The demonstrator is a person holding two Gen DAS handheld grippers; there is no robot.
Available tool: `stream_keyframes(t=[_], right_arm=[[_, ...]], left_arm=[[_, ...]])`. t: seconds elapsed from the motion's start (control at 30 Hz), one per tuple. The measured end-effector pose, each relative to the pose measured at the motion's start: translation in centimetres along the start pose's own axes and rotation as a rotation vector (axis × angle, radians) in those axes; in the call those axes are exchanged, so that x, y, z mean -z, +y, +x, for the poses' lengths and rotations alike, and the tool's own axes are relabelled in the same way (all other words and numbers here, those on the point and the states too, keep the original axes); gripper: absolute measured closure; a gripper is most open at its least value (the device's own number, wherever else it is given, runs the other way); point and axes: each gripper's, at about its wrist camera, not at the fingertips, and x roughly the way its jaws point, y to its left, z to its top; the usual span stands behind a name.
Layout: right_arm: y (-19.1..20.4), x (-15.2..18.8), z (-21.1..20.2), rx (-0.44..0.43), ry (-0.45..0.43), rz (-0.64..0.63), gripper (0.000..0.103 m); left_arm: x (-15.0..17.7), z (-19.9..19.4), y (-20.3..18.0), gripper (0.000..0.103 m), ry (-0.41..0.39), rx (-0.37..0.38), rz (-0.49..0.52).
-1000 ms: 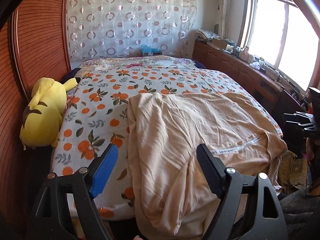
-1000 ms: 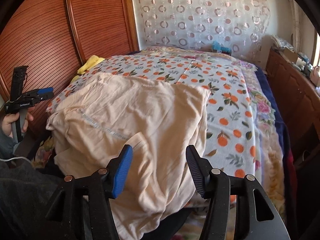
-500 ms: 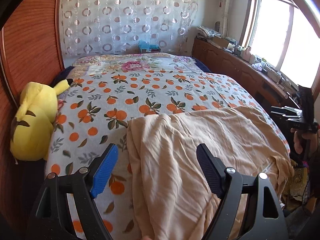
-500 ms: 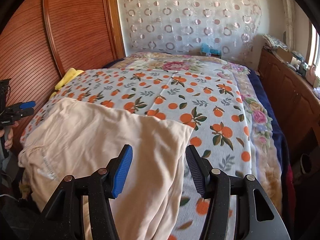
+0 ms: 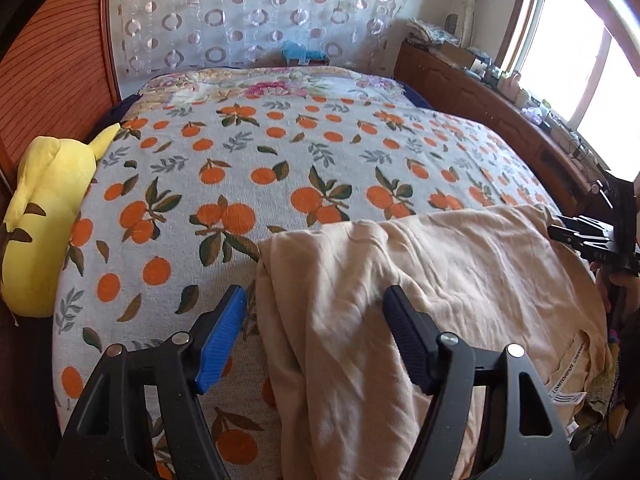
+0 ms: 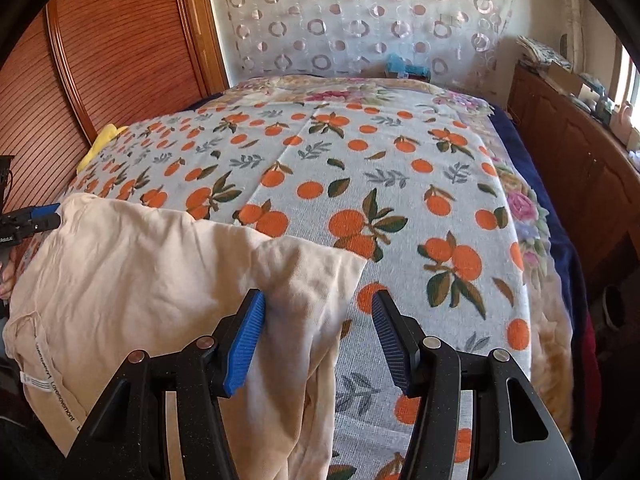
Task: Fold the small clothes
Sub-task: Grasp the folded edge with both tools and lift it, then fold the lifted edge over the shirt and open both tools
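Observation:
A beige garment (image 5: 440, 288) lies rumpled on the near edge of the bed and hangs over it; it also shows in the right wrist view (image 6: 152, 280). A label strip shows at its inner edge. My left gripper (image 5: 314, 332) is open, its jaws wide apart over the garment's left corner. My right gripper (image 6: 318, 330) is open over the garment's right corner. Each gripper also shows at the side of the other's view: the right one (image 5: 592, 240), the left one (image 6: 32, 220).
The bed carries an orange-print cover (image 5: 280, 168). A yellow plush toy (image 5: 44, 208) lies at its left edge by the wooden wardrobe (image 6: 120, 52). A wooden sideboard (image 5: 500, 108) with clutter runs along the window side. A curtain hangs behind the bed.
Both grippers have moved forward and lower toward the bed. The garment now appears nearer and lies closer to the bed's front edge. Both stay open.

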Motion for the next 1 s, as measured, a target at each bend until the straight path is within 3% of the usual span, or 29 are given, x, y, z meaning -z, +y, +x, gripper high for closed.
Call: stream_keyframes(t=[0.17,0.23,0.3,0.37,0.43,0.6,0.77,1.0], right_arm=[[0.3,0.2,0.2,0.004,-0.012,-0.005,0.046],[0.8,0.5,0.1,-0.001,-0.018,-0.023,0.059],[1.1,0.8,0.0,-0.012,-0.016,-0.027,0.075],[1.2,1.0,0.0,-0.065,-0.01,-0.014,0.091],[1.5,1.3,-0.2,-0.063,-0.018,-0.019,0.092],[1.7,2.6,-3.5,-0.102,-0.1,-0.006,0.093],[2.9,3.9,-10.9,-0.114,-0.251,-0.018,0.093],[4.2,4.3,-20.7,-0.067,-0.411,-0.065,0.094]], left_arm=[[-0.2,1.0,0.0,0.032,0.027,-0.006,-0.003],[-0.1,1.1,-0.3,0.037,0.031,-0.009,0.005],[-0.1,1.1,-0.7,0.047,0.03,-0.02,0.022],[-0.1,0.9,-0.9,0.071,0.03,-0.011,0.029],[0.0,0.7,-1.0,0.09,0.042,0.027,0.027],[0.6,-4.0,-3.0,0.092,-0.058,0.081,0.069],[1.8,-12.6,-5.9,0.093,-0.224,0.137,0.115],[1.6,-21.5,-8.4,0.093,-0.387,0.169,0.153]])
